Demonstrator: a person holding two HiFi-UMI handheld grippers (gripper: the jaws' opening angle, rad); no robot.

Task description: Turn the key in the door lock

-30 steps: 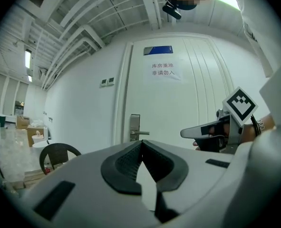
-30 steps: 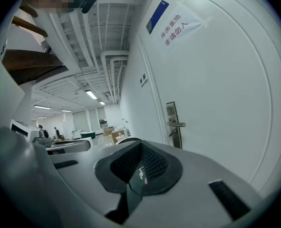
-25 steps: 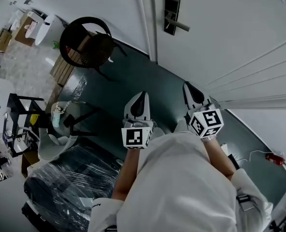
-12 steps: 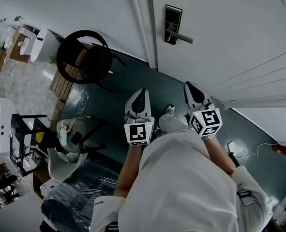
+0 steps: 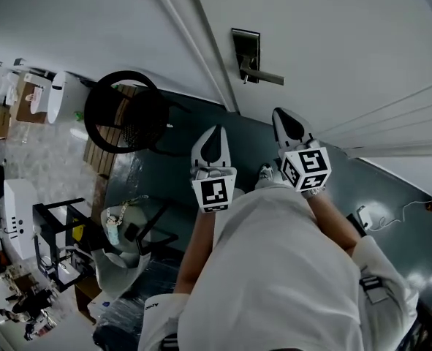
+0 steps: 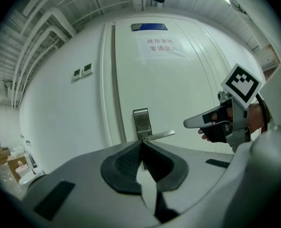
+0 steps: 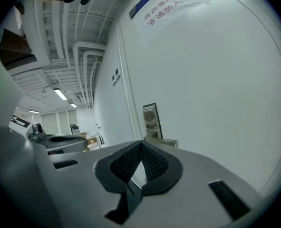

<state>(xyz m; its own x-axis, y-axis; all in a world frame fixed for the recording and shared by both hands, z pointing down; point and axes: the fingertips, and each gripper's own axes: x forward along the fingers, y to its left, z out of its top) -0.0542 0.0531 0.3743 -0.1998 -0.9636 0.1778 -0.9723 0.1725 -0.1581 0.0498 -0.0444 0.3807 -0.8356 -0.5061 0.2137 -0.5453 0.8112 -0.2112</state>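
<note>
A steel lock plate point(image 5: 245, 51) with a lever handle point(image 5: 264, 77) sits on the white door point(image 5: 347, 35). I can make out no key in any view. My left gripper point(image 5: 213, 136) is shut and empty, held a short way back from the door. In the left gripper view the lock plate point(image 6: 141, 122) and lever handle point(image 6: 158, 135) lie straight beyond the left gripper point(image 6: 142, 142). My right gripper point(image 5: 283, 118) is shut too, just below the lever. In the right gripper view the lock plate point(image 7: 151, 119) stands above the right gripper point(image 7: 141, 143).
A black round-backed chair point(image 5: 122, 111) stands left of the door by the wall. A paper notice point(image 6: 161, 46) and blue sign point(image 6: 150, 26) hang on the door. Wall switches point(image 6: 82, 71) are left of the frame. A cable point(image 5: 391, 212) lies on the dark floor at right.
Both grippers have moved forward toward the door, still shut. The lock plate and lever now lie closer to the gripper tips, and the chair has slid nearer in the head view.
</note>
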